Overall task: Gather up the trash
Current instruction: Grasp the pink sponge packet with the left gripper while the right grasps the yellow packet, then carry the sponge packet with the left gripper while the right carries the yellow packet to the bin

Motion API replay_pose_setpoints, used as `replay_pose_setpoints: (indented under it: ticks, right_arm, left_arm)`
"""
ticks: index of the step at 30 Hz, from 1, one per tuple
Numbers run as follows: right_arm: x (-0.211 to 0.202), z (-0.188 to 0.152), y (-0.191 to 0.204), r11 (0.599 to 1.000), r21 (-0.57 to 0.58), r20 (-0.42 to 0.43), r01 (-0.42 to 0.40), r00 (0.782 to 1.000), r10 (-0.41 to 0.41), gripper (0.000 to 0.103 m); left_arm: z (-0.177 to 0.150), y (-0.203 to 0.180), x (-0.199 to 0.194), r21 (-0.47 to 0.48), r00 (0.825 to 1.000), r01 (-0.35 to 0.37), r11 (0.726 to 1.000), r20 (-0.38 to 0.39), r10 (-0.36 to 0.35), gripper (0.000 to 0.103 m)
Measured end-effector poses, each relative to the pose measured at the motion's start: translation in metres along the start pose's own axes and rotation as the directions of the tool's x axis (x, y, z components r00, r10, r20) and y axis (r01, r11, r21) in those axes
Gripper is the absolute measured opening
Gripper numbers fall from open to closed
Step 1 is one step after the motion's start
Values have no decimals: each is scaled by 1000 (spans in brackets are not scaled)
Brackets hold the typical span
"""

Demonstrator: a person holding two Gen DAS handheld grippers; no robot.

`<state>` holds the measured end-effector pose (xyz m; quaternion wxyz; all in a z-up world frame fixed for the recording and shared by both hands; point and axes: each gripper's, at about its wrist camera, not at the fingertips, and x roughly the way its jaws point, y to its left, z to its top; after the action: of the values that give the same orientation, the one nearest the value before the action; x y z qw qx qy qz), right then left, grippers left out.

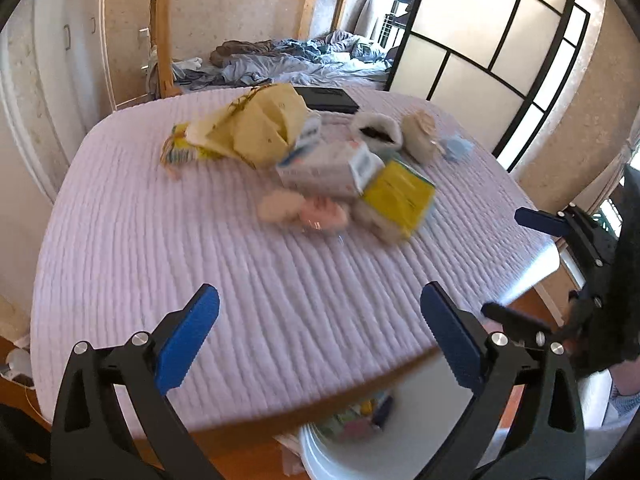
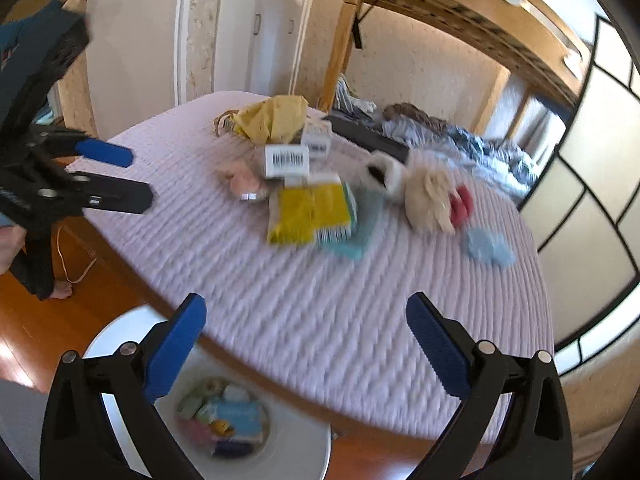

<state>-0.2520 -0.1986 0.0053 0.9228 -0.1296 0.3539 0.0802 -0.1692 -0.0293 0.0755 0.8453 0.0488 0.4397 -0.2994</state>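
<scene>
A pile of trash lies on a round table with a lilac cloth: a yellow paper bag, a white box with a barcode, a yellow packet, pink tissue, cream wads and a blue scrap. A white bin with trash in it stands below the table's near edge. My left gripper is open and empty above that edge. My right gripper is open and empty over the bin and edge.
A black flat case lies at the table's far side. Behind it is an unmade bed under a wooden bunk frame. A paper screen stands at the right. The floor is wood, with a bare foot.
</scene>
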Motion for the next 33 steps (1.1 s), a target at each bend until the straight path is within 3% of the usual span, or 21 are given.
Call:
replay_pose_setpoints:
  ticks: [12,20,23,27,33]
  right_arm:
    - [63,33,8,993,-117,-38,27,999,-32,99]
    - [84,44,4,993,-118,-63,24,998,-31,98]
    - [88,45,4,992,-126,-74,0,997,-9,88]
    - [89,47,-2,995,-99,-80,-24,997,16,74]
    - [84,46,-9,998,-60,-81,-26,996,21,71]
  left_arm:
    - [33,4,77,117,995,-59,991,-70,67,101]
    - [38,9,89,147,994,-76,986,-67,86,101]
    - [37,7,90,171,993,-93,981,-56,104,95]
    - [35,4,84,200,993,-94,975,-47,105,80]
    - [35,3,80,192,993,-94,977,-48,105,78]
